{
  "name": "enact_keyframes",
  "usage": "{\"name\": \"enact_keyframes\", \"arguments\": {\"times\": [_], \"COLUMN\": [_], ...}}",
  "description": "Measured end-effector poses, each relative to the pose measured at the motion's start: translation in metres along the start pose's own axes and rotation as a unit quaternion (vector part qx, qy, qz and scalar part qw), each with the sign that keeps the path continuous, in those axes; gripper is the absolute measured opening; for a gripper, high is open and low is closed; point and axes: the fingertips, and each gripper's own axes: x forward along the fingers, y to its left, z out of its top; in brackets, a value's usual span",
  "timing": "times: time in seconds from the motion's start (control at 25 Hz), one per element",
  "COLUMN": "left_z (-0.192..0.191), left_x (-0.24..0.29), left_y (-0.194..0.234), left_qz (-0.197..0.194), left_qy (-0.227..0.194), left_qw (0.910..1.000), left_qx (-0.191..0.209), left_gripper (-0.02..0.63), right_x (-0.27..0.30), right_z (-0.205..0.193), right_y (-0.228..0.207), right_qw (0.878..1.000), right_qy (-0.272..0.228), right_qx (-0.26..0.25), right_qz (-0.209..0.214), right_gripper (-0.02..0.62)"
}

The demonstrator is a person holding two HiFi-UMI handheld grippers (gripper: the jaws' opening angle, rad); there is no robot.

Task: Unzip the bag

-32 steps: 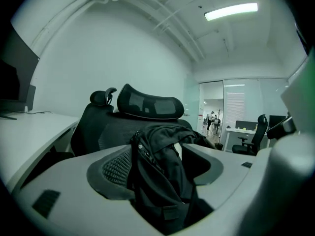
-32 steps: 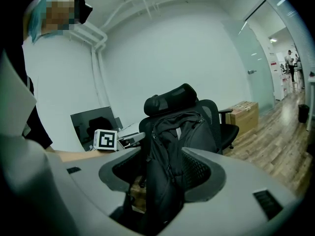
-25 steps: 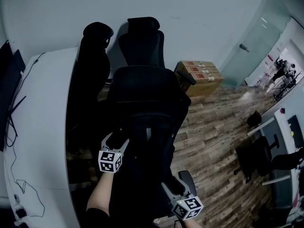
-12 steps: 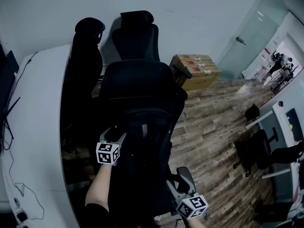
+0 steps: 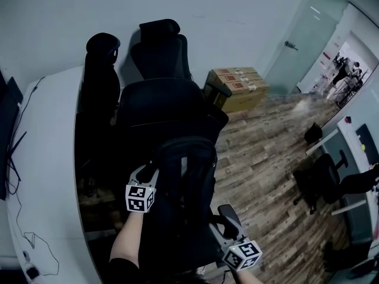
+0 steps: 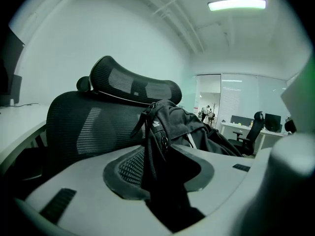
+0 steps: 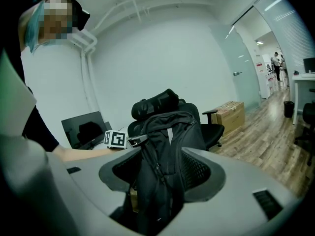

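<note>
Far left: curved white desk (image 5: 47, 158), not involved. Our left gripper (image 6: 165, 173) has just been closing, and its pads now look pinched on a fold of the black fabric backpack (image 5: 183, 200), upper left side near the zip. The bag stands upright in front of the black mesh office chair (image 5: 166, 108), close to us; we can't tell what it rests on. We judge it soft and floppy, fairly light, not fragile. The fabric will bunch and follow the slider unless kept taut. So one gripper should anchor the shell beside the track, and the other should take the small pull tab, which is fiddly and likely to slip. Looks: matte black all over, rounded top, slack carry loop, thin grey strip (image 7: 169, 134) down the front, zip line (image 7: 158, 170) running down the side, shut as far as we can see. Our right gripper (image 7: 162, 173) sits low on the bag's right. Its jaws are apart with the bag's lower body between them and a gap showing on one side, so no clamp. Far right: stacked brown cardboard boxes (image 5: 240, 87) on the wood floor (image 5: 266, 158).
</note>
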Motion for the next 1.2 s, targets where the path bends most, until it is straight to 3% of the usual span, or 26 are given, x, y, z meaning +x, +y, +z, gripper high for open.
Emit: {"name": "enact_keyframes", "arguments": {"times": [0.24,0.48,0.72,0.96,1.2], "left_z": [0.006,0.005,0.003,-0.009,-0.042], "left_x": [-0.031,-0.068,-0.096,-0.114,-0.143], "left_y": [-0.063,-0.141,-0.222,-0.275,-0.34], "left_qz": [-0.02,-0.061,-0.125,-0.159,-0.223], "left_qy": [-0.013,-0.029,-0.033,-0.031,-0.027], "left_qw": [0.9978,0.9878,0.9704,0.957,0.9253], "left_qx": [0.062,0.14,0.204,0.241,0.305], "left_gripper": [0.156,0.152,0.127,0.12,0.114], "right_x": [-0.025,-0.05,-0.093,-0.139,-0.162], "right_z": [0.002,0.011,0.019,0.013,-0.003], "right_y": [-0.002,0.009,0.006,-0.011,-0.015], "right_qw": [1.0,0.999,0.999,0.999,0.998], "right_qy": [0.004,-0.022,-0.041,-0.042,-0.042], "right_qx": [-0.019,-0.025,-0.025,-0.013,0.025], "right_qz": [-0.005,0.013,-0.008,-0.03,-0.038], "right_gripper": [0.229,0.229,0.229,0.228,0.227]}}
